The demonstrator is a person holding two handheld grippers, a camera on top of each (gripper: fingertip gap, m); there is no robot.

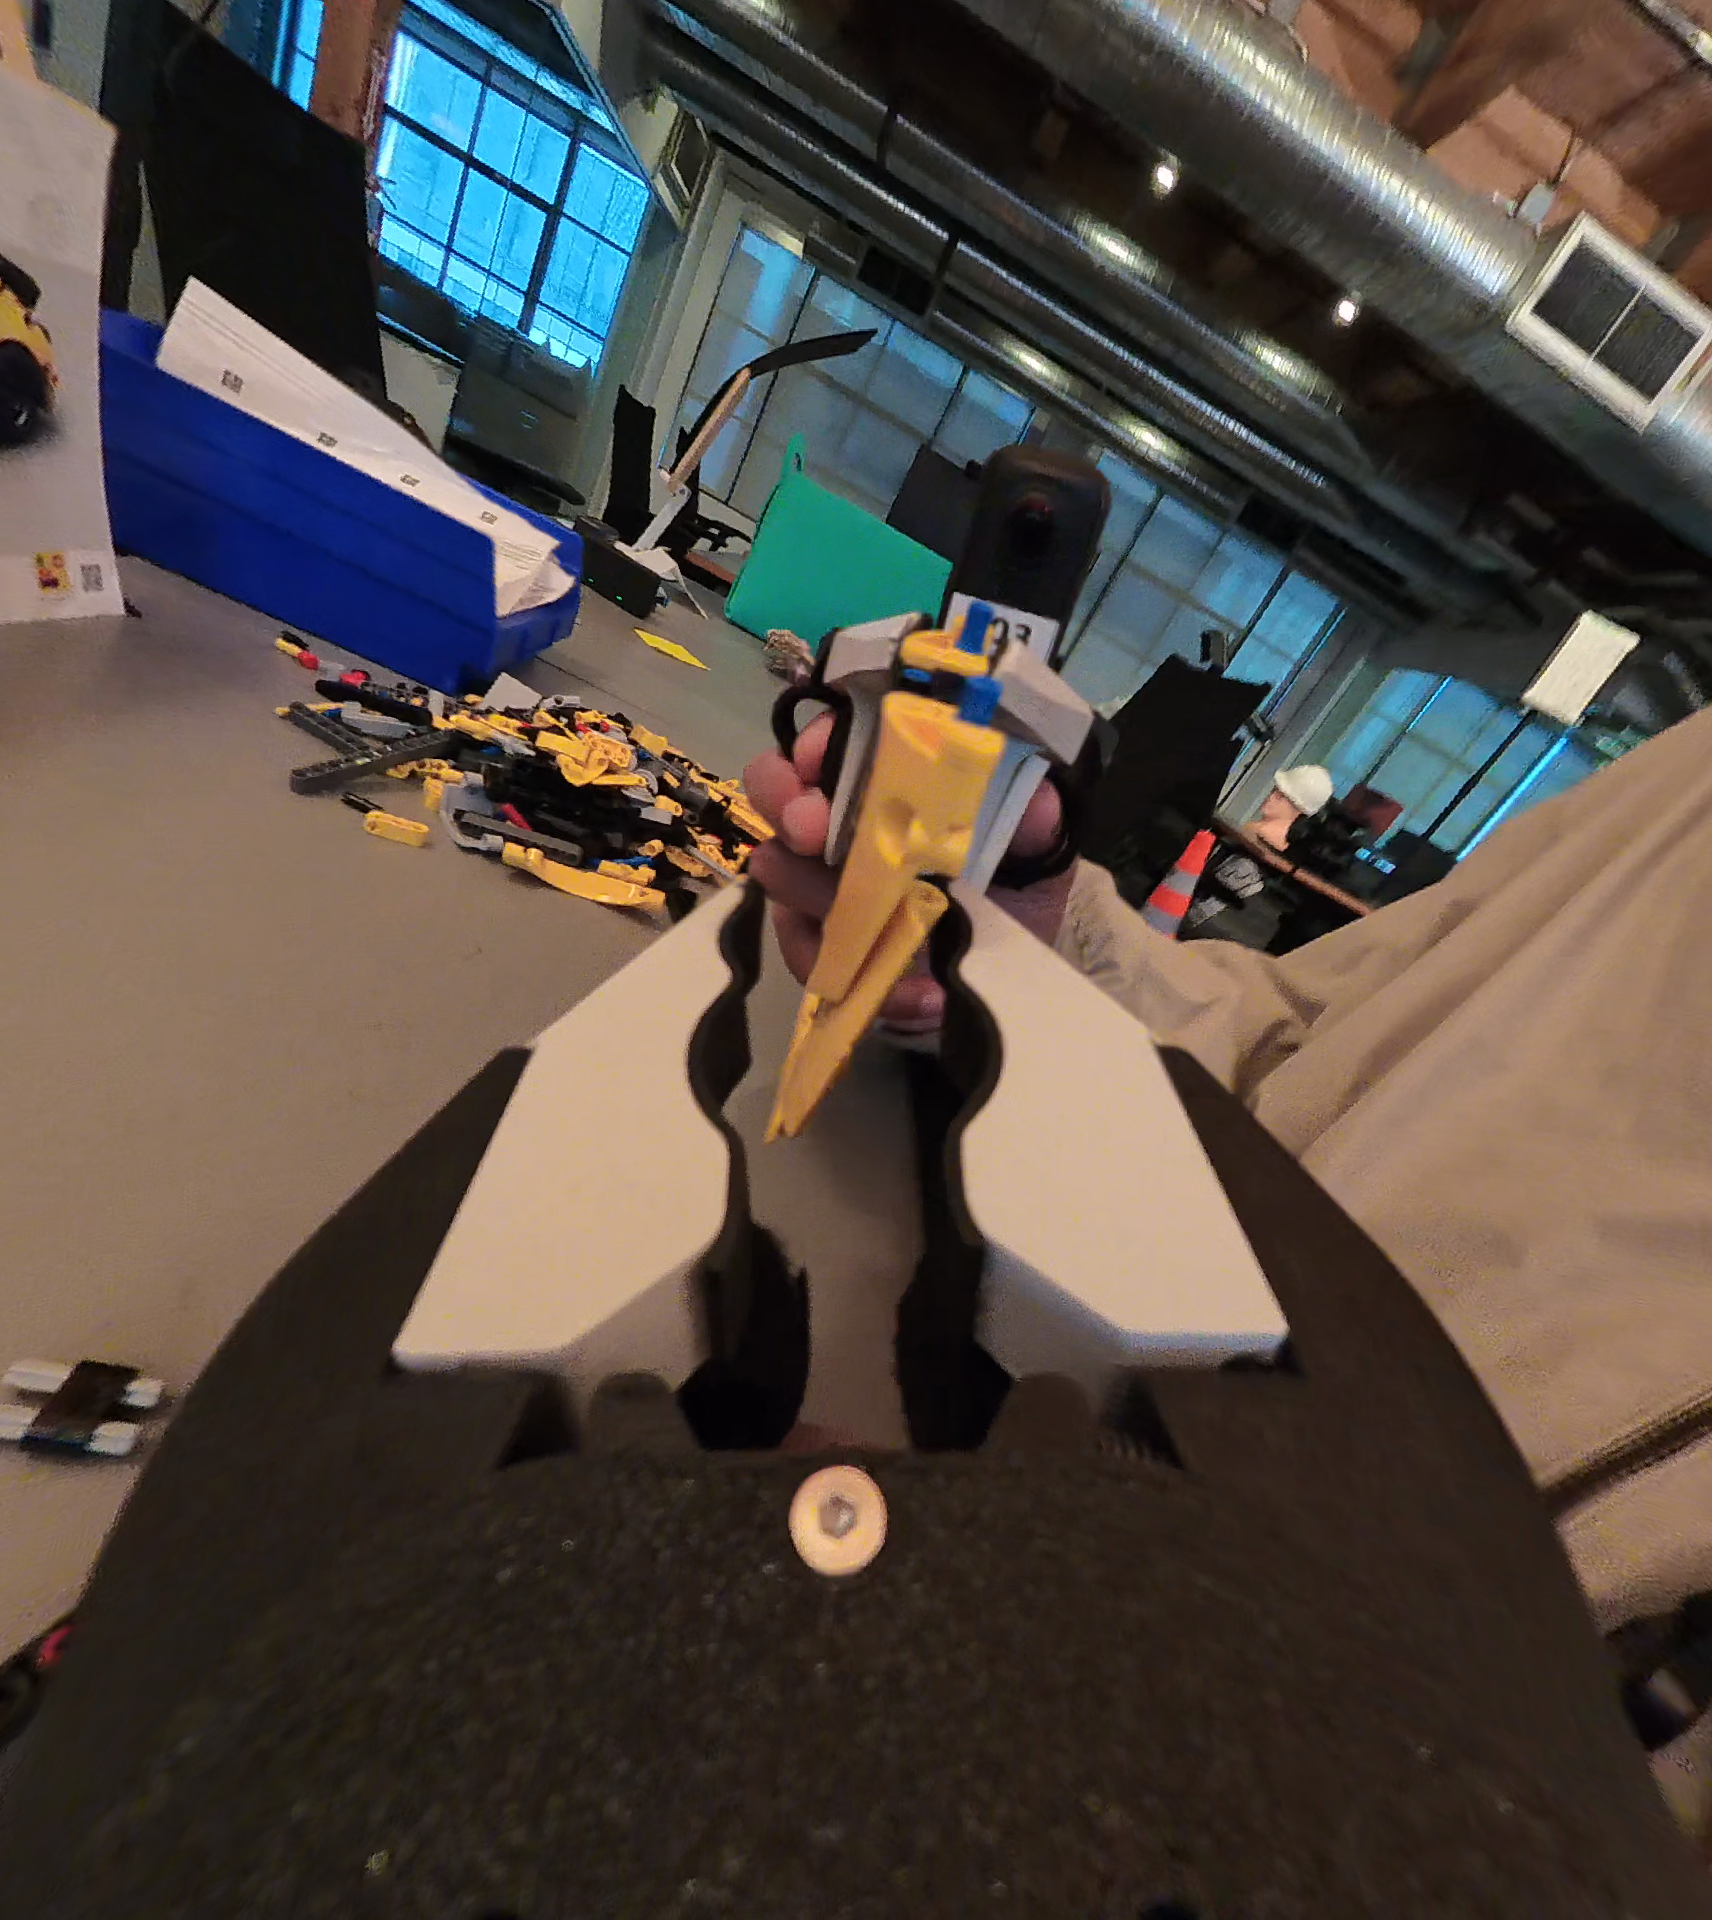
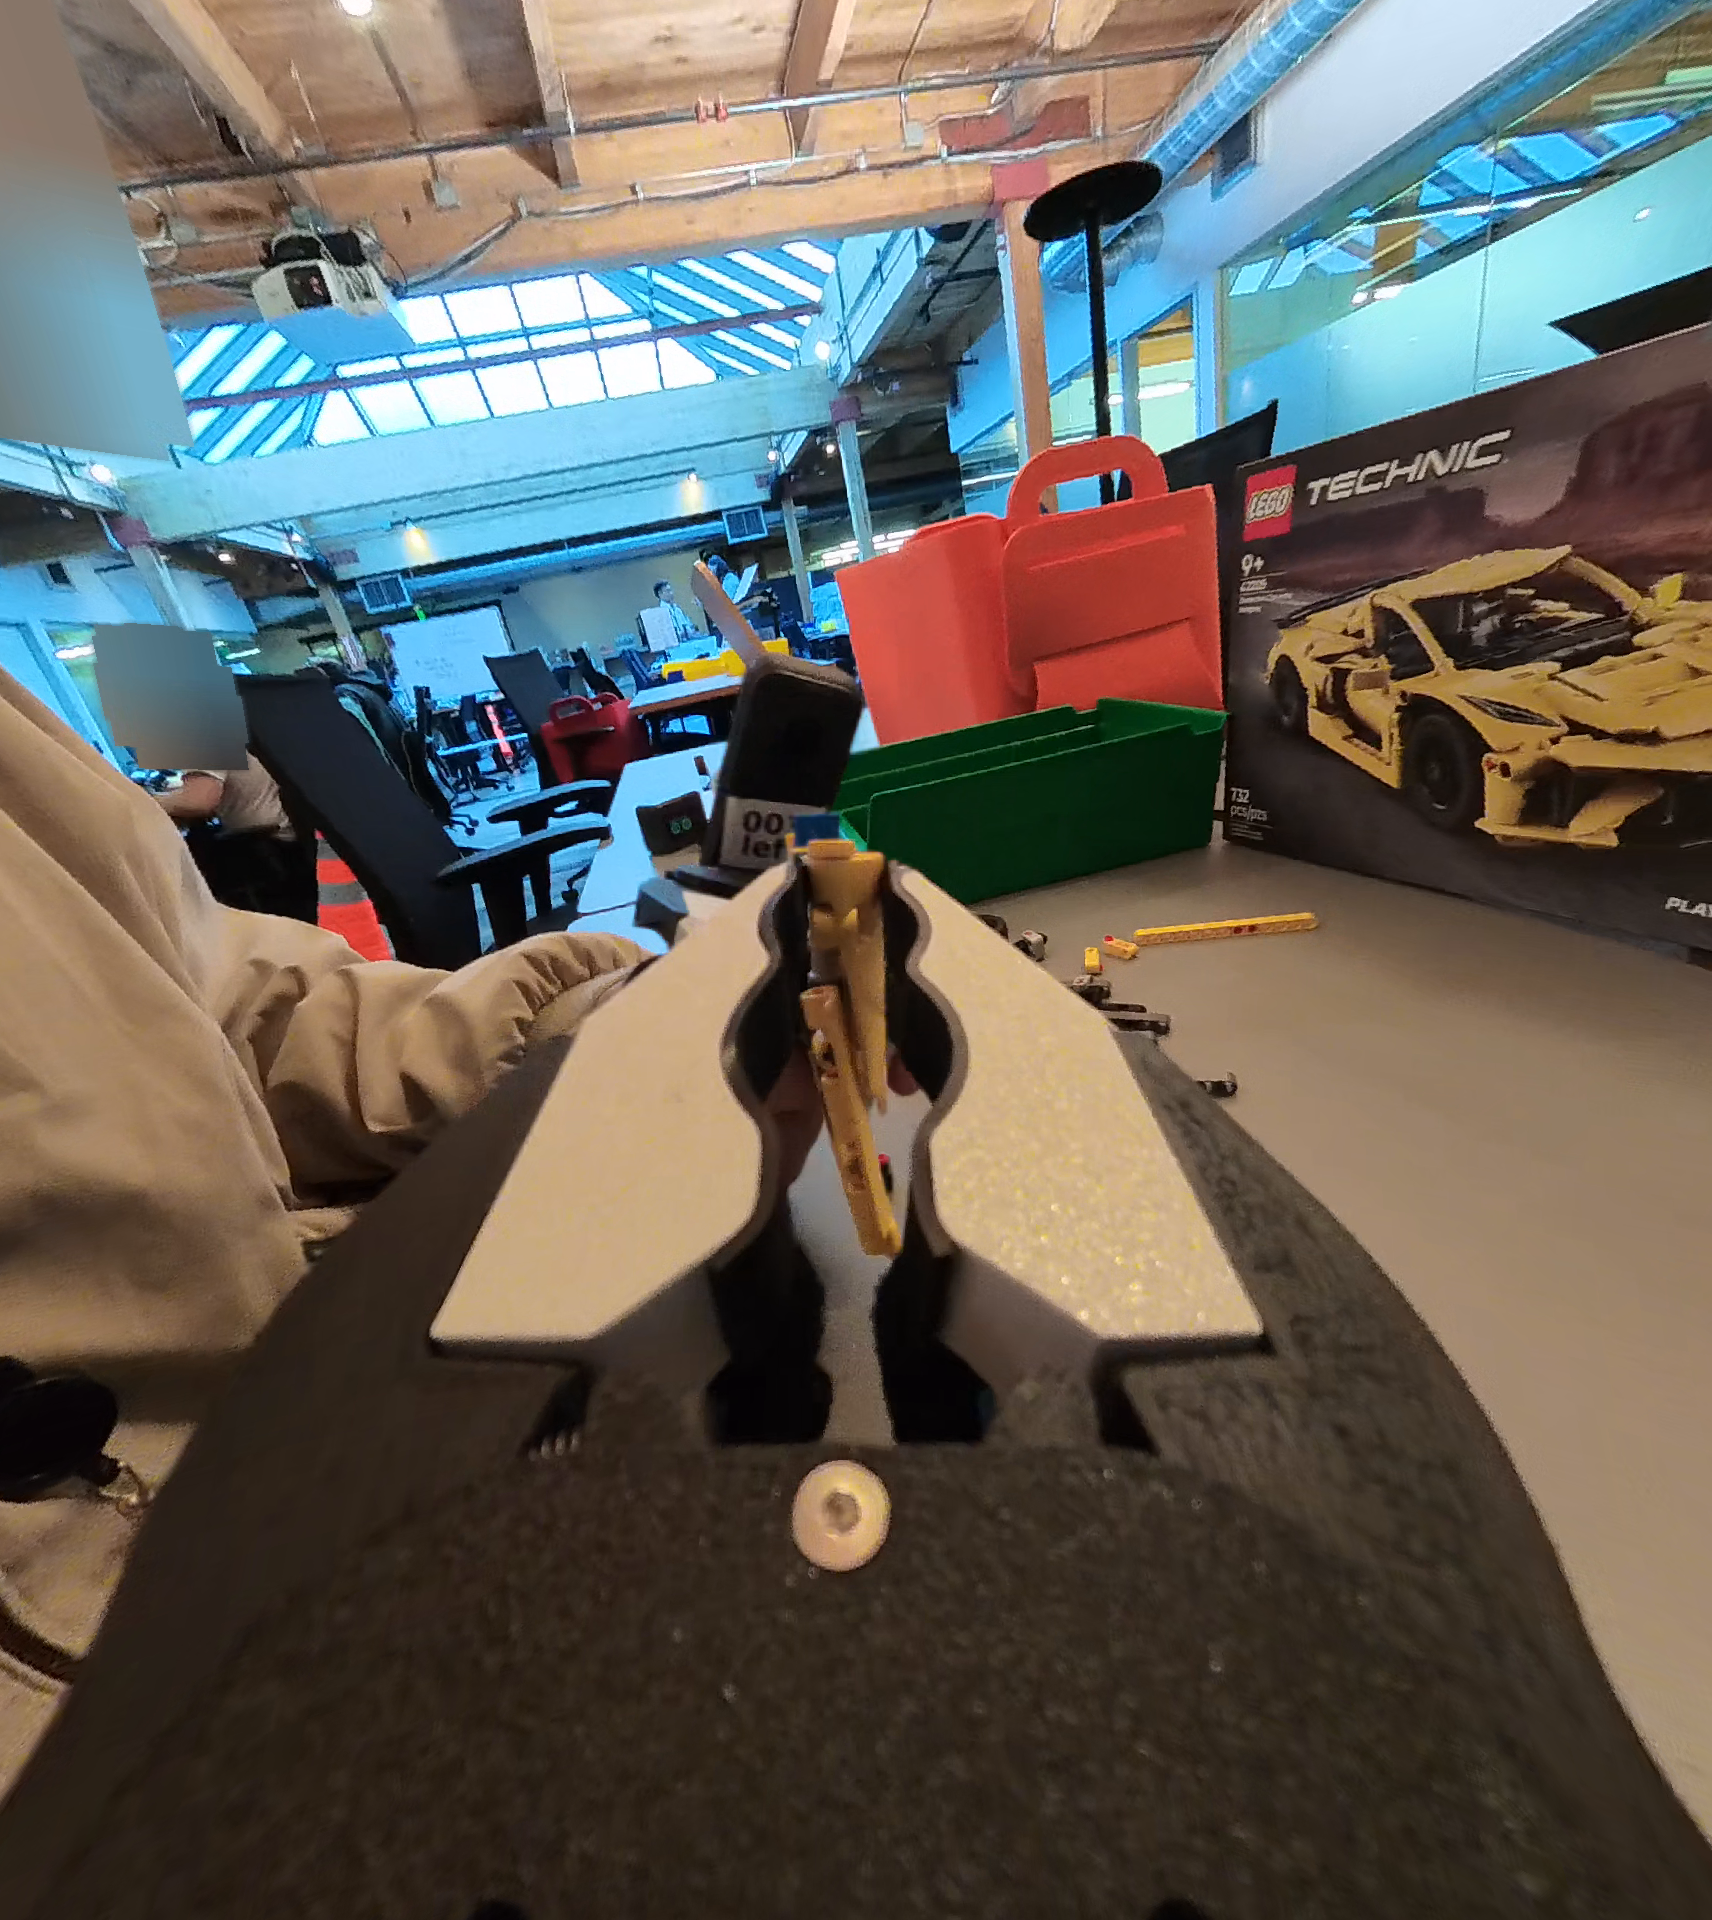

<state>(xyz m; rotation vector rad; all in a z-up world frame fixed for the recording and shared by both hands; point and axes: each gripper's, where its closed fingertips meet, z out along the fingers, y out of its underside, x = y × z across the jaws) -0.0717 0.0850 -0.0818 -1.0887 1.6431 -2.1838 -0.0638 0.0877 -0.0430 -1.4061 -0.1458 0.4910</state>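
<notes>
A yellow brick assembly (image 1: pixel 925 790) with blue pins and a long pointed panel is held up in the air between my two grippers, which face each other. My right gripper (image 2: pixel 841 878) is shut on it; the assembly (image 2: pixel 847 966) runs back between its pads. In the left wrist view that right gripper (image 1: pixel 935 665) clamps the assembly's top end, with a hand behind it. My left gripper (image 1: pixel 847 904) is partly open around the pointed end. The panel lies near the right pad, and a gap shows on the left side. The left gripper's black camera (image 2: pixel 790 748) shows beyond the assembly.
On the grey table (image 1: pixel 156 987) lie a pile of yellow and black bricks (image 1: pixel 561 779), a blue bin with papers (image 1: pixel 312 540) and a small white-and-black part (image 1: pixel 73 1403). A car-picture box (image 2: pixel 1517 675), green bin (image 2: pixel 1028 800), orange bag (image 2: pixel 1039 613) and loose yellow beam (image 2: pixel 1226 925) stand right.
</notes>
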